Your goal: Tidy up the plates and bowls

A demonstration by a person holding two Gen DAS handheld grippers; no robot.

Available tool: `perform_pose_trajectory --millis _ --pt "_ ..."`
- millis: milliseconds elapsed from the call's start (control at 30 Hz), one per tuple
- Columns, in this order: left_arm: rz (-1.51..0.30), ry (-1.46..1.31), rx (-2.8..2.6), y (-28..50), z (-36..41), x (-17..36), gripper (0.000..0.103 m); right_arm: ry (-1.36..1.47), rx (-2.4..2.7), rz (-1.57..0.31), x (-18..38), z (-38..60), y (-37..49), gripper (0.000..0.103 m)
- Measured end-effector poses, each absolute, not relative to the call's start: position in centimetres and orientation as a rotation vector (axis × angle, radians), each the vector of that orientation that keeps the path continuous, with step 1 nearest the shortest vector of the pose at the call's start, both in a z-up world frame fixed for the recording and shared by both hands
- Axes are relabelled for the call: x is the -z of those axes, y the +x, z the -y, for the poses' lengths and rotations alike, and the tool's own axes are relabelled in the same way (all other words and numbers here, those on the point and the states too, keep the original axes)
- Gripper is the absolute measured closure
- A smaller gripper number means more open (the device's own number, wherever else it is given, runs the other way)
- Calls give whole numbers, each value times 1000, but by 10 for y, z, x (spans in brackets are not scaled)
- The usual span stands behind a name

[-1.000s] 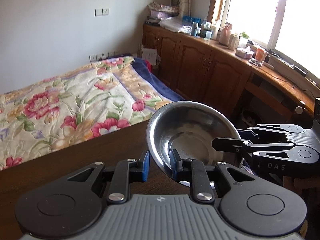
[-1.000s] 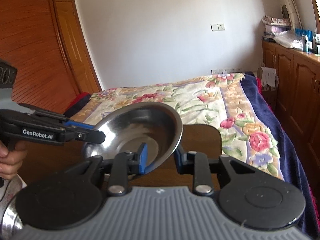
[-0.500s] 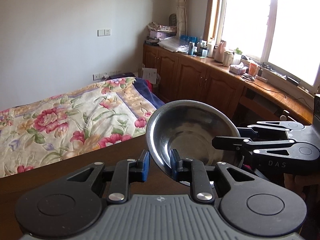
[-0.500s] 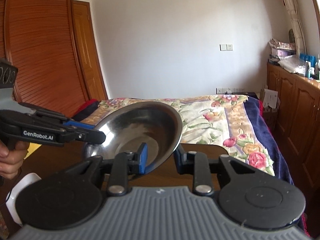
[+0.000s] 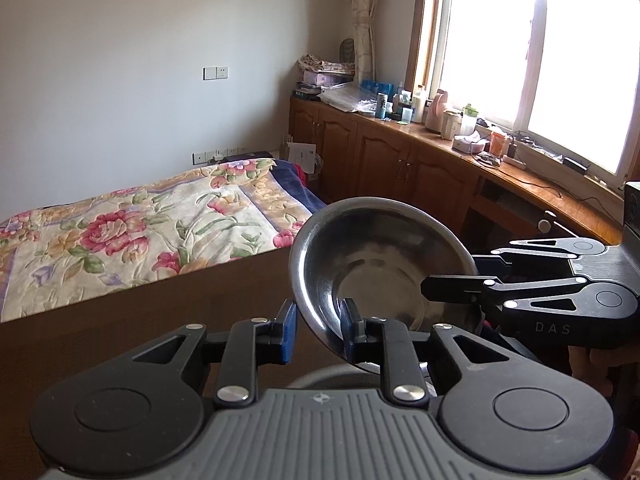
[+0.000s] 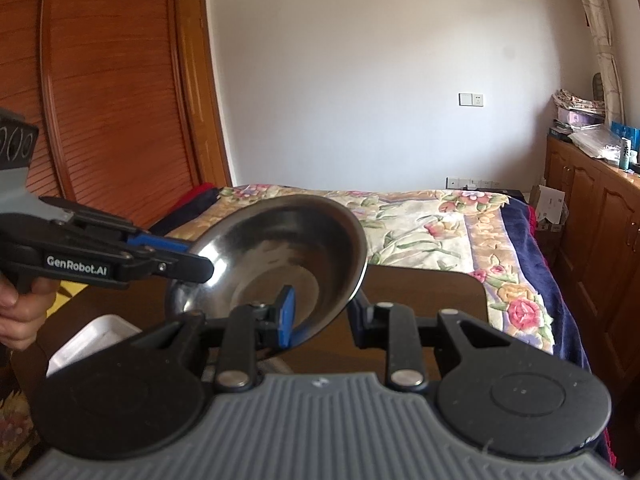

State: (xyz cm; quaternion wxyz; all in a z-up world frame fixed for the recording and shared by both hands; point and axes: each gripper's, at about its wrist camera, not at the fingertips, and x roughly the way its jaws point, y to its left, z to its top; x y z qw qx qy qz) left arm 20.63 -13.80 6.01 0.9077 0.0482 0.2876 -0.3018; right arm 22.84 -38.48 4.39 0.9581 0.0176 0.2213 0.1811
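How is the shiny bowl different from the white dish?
The bowl is shiny metal; the dish is white. The bowl is round; the dish's visible corner looks squarish. The bowl is tilted in the air, its rim in the jaws of the left gripper and right gripper; the dish lies low, ungripped. Both have raised rims.

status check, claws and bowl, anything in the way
Left claw and right claw both straddle the rim of the steel bowl, bowl tilted, held up over the table. White dish below left. Nothing blocking.
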Motion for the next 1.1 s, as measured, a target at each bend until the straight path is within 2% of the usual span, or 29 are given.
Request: perform_pose_trajectory --millis 400,1100 --pt "-578 99 625 176 117 -53 53 20 -377 -466 -38 365 204 73" --pt "-653 98 603 155 111 0 53 33 -374 -558 3 350 186 73"
